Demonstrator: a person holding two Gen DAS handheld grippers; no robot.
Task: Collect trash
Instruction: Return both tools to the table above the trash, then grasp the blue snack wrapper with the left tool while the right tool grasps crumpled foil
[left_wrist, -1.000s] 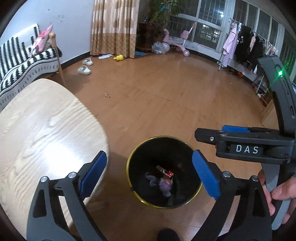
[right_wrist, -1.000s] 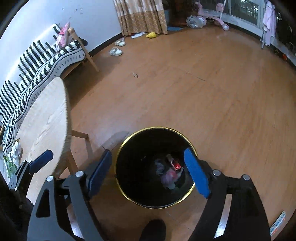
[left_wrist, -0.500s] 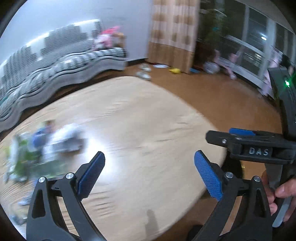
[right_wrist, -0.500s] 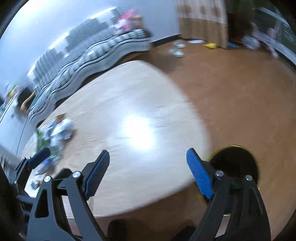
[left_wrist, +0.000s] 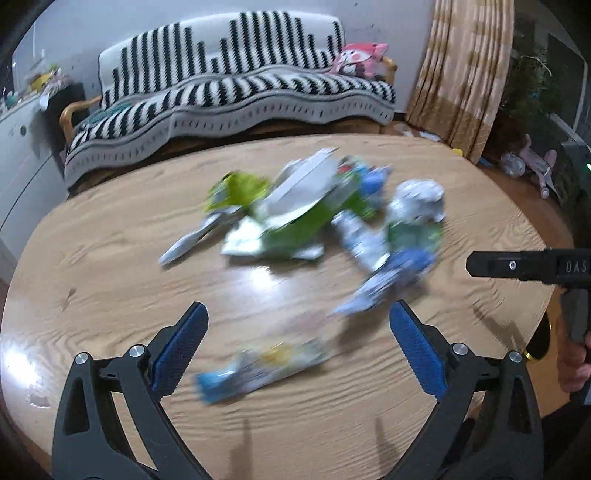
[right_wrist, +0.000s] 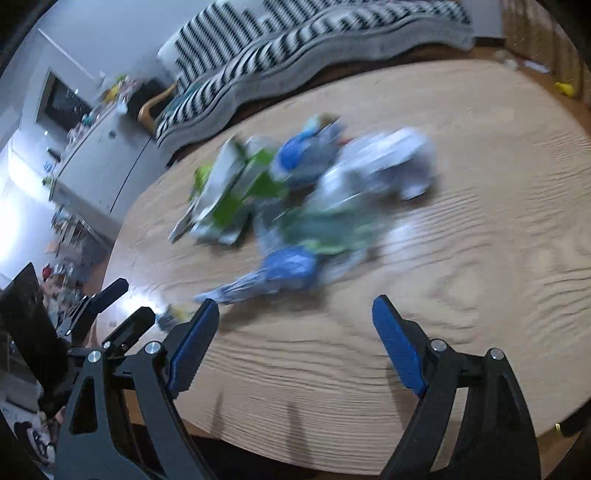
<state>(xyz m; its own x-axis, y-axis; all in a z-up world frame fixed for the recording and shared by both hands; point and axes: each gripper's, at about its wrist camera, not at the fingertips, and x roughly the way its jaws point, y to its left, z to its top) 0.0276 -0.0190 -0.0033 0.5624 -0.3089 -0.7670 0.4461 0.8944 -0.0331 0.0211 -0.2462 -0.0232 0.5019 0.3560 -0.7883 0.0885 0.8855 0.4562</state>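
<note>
Only your left view shows the flat wrapper (left_wrist: 262, 363) at 6 o'clock of the trash pile (left_wrist: 314, 218); both your left claw (left_wrist: 297, 347) and right claw (right_wrist: 293, 339) gape wide, empty.

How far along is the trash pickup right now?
Nothing is in hand: the left claw and right claw are both open and empty above the wooden table. A pile of wrappers and one loose wrapper remain to collect.

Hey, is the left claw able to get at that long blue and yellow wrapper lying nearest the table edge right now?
Probably yes. The left claw stands open and empty right above the wrapper, which lies alone on the table, apart from the trash pile. Nothing blocks it, though blur hides details.
</note>
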